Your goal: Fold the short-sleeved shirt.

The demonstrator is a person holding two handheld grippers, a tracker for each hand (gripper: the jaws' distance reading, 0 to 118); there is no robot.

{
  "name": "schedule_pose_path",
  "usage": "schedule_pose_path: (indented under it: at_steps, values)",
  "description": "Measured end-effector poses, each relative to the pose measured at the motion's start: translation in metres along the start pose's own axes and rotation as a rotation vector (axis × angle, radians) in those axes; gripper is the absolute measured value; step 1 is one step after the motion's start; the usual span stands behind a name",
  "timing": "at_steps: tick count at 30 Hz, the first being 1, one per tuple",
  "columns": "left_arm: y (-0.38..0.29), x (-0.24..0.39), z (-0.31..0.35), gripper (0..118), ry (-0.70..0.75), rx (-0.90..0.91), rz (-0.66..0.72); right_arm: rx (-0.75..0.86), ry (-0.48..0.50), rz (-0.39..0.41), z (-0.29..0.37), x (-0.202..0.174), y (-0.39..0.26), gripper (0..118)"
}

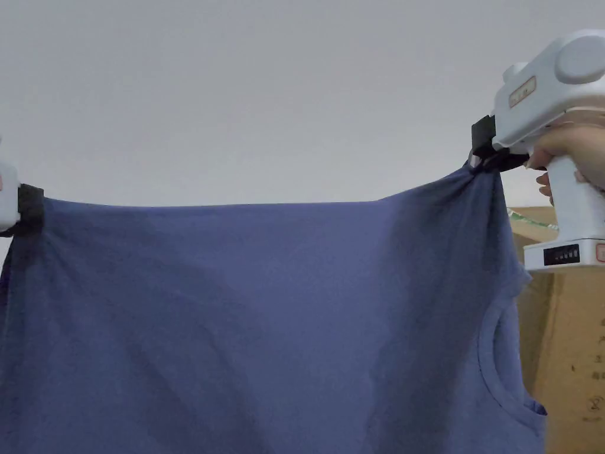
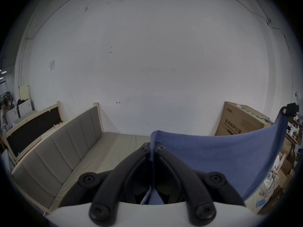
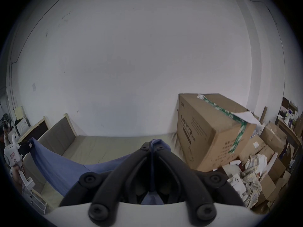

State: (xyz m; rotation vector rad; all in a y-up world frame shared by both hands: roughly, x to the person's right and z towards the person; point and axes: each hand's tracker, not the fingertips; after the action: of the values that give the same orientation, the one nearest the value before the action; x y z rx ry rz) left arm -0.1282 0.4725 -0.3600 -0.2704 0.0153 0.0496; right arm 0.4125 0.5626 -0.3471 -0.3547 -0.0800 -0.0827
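A blue short-sleeved shirt of soft, matte knit hangs spread across the lower two-thirds of the head view, its top edge sagging in a shallow curve between two grippers. The ribbed neck opening sits sideways at lower right of the frame, so the garment hangs turned on its side.

The left gripper, at the left edge mid-height, shows a black tip on the cloth's corner. The right gripper, upper right, is a white plastic pistol-shaped tool w/ black jaws, held by a hand; fabric bunches into gathers at its tip.

The left gripper view adds what the head view lacks: black curved jaws pressed together w/ a thin fold of shirt between them, a padded grey-beige bench w/ pale wood frame at lower left, and the other gripper far right, also on the cloth.

The right gripper view shows its jaws likewise clamped on a blue fold (almost no gap), plus a big taped cardboard box at right, smaller boxes and crumpled cloth beside it. A plain white wall backs everything.
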Motion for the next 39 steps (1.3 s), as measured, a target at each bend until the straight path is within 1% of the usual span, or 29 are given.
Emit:
schedule_pose_path:
  at_steps: [3,5,6,11,14,17,19,20,23,24,26,28,30,31,32,34,35,36,37,39]
  values:
    - [0.016,0.004,-0.042,3,0.010,0.024,-0.001,0.027,-0.027,0.016,-0.035,-0.008,0.020,0]
    - [0.022,0.006,-0.069,3,0.040,0.069,0.002,0.032,-0.071,0.068,-0.058,-0.014,0.032,0]
    - [0.023,0.008,-0.083,3,0.053,0.090,0.009,0.041,-0.076,0.078,-0.069,-0.017,0.036,0]
    - [0.006,0.019,-0.142,3,0.076,0.089,-0.007,0.086,-0.086,0.089,-0.111,-0.025,0.037,0]
    - [-0.023,0.024,-0.166,3,0.093,0.044,-0.034,0.053,-0.101,0.077,-0.140,-0.025,0.014,0]
    - [-0.075,0.032,-0.186,3,0.093,-0.035,-0.079,-0.046,-0.114,0.078,-0.180,-0.022,-0.049,0]
    - [-0.124,0.040,-0.196,3,0.076,-0.109,-0.068,-0.139,-0.156,0.089,-0.209,-0.020,-0.113,0]
    - [-0.154,0.041,-0.198,3,0.037,-0.152,-0.037,-0.200,-0.153,0.090,-0.223,-0.017,-0.151,0]
    - [-0.249,0.041,-0.194,3,-0.008,-0.303,0.063,-0.353,-0.118,-0.004,-0.243,-0.005,-0.275,0]
    - [-0.281,0.039,-0.188,3,-0.003,-0.339,0.077,-0.405,-0.124,-0.031,-0.244,0.001,-0.315,0]
    - [-0.336,0.033,-0.170,3,0.017,-0.420,0.077,-0.484,-0.147,-0.080,-0.240,0.020,-0.381,0]
    - [-0.378,0.024,-0.143,3,0.000,-0.477,0.049,-0.537,-0.142,-0.132,-0.216,0.037,-0.437,0]
    - [-0.412,0.009,-0.115,3,-0.030,-0.489,0.009,-0.585,-0.117,-0.114,-0.177,0.050,-0.481,0]
    - [-0.423,0.005,-0.096,3,-0.039,-0.500,-0.015,-0.605,-0.091,-0.086,-0.157,0.057,-0.499,0]
    - [-0.433,0.000,-0.075,3,-0.066,-0.504,-0.039,-0.597,-0.061,-0.003,-0.132,0.062,-0.517,0]
    - [-0.446,-0.010,-0.025,3,-0.070,-0.501,-0.074,-0.636,-0.002,0.070,-0.079,0.068,-0.545,0]
    - [-0.450,-0.018,-0.003,3,-0.084,-0.498,-0.059,-0.642,-0.019,0.086,-0.053,0.073,-0.555,0]
    - [-0.454,-0.023,0.018,3,-0.106,-0.510,-0.060,-0.648,-0.012,0.072,-0.028,0.079,-0.563,0]
    - [-0.457,-0.028,0.043,3,-0.116,-0.515,-0.067,-0.670,0.036,0.060,-0.004,0.086,-0.571,0]
    - [-0.465,-0.038,0.081,3,-0.140,-0.512,-0.085,-0.666,0.047,0.034,0.042,0.094,-0.585,0]
